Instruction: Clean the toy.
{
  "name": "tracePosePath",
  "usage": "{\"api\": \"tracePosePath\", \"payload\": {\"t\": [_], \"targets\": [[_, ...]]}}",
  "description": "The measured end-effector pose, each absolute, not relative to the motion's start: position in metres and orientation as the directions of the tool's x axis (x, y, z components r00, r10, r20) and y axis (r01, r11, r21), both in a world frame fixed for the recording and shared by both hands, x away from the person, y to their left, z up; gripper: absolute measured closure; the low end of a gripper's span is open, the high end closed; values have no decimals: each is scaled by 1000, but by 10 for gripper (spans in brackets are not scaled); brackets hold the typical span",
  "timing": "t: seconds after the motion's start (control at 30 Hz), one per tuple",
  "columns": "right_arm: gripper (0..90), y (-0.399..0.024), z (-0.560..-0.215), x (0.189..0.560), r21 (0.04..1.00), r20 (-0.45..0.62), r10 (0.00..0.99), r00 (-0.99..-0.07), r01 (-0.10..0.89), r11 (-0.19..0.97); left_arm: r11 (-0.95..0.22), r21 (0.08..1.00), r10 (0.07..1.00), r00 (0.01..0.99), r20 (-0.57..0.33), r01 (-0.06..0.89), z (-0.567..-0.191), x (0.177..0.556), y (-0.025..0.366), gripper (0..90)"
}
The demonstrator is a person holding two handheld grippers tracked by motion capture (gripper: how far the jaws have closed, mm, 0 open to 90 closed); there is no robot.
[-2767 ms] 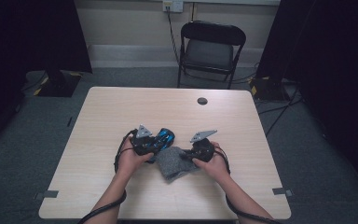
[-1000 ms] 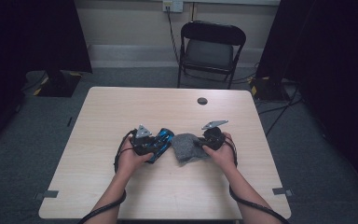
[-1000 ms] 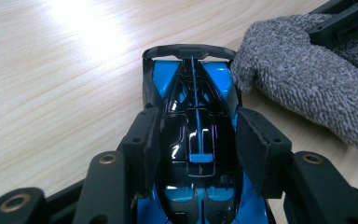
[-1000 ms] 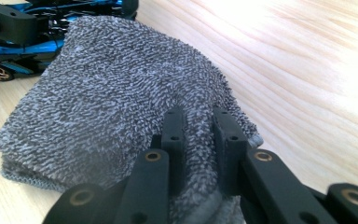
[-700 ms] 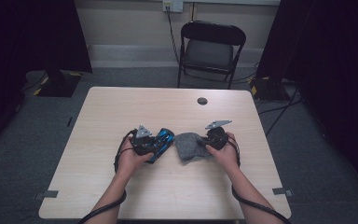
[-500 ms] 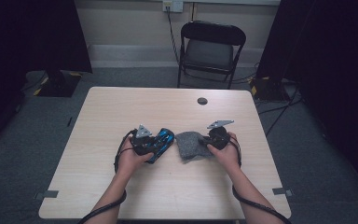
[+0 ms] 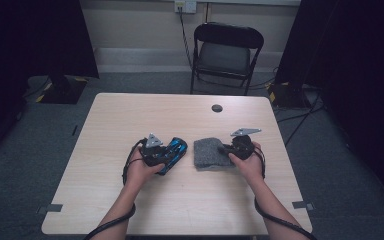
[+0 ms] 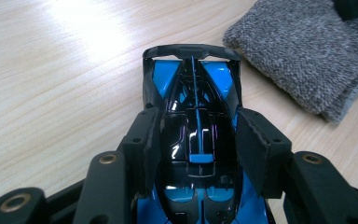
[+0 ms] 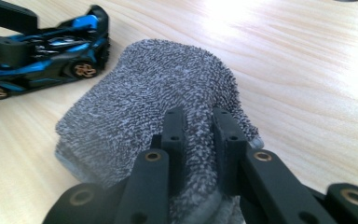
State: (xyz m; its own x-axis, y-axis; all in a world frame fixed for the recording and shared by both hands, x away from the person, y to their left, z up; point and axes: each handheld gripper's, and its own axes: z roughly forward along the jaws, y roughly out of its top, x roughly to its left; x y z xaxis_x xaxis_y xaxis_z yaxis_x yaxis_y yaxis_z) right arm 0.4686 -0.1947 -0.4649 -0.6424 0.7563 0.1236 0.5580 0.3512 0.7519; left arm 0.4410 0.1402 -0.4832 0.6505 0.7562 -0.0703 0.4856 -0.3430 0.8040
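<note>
Right now my left gripper (image 7: 172, 154) is clamped across the middle of the car (image 8: 196, 121), its two pads pressing the blue-and-black body from either side, just behind the dark wing at the far end. From above, the car (image 7: 175, 152) lies on the desk (image 7: 130, 120) a little left of centre, with my left hand (image 7: 140, 172) wrapped around the gripper behind it. My right gripper (image 9: 200, 128) has its jaws pinched together on a fold of the cloth (image 9: 149, 102), the grey towelling bunched up between the pads and humped in front of them. In the high view the cloth (image 7: 207, 152) sits on the desk just to the right of the car, close beside it but not touching, and my right gripper (image 7: 225, 150) bites its right-hand edge, with my right hand (image 7: 247, 162) behind. From the right gripper view the car (image 9: 51, 49) shows side-on beyond the cloth, gold wheels resting on the wood. A small dark disc (image 7: 216, 108) lies well apart, nearer the desk's far edge.
</note>
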Motion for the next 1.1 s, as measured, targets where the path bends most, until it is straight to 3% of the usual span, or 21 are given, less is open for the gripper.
{"api": "tracePosePath", "payload": {"t": [0.43, 1.1], "targets": [[773, -194, -453, 446, 784, 174, 680, -712, 518, 342, -343, 801, 759, 647, -71, 491, -483, 441, 139, 507], [773, -131, -465, 402, 764, 227, 463, -857, 451, 461, -348, 799, 760, 646, -67, 491, -482, 441, 139, 507]]}}
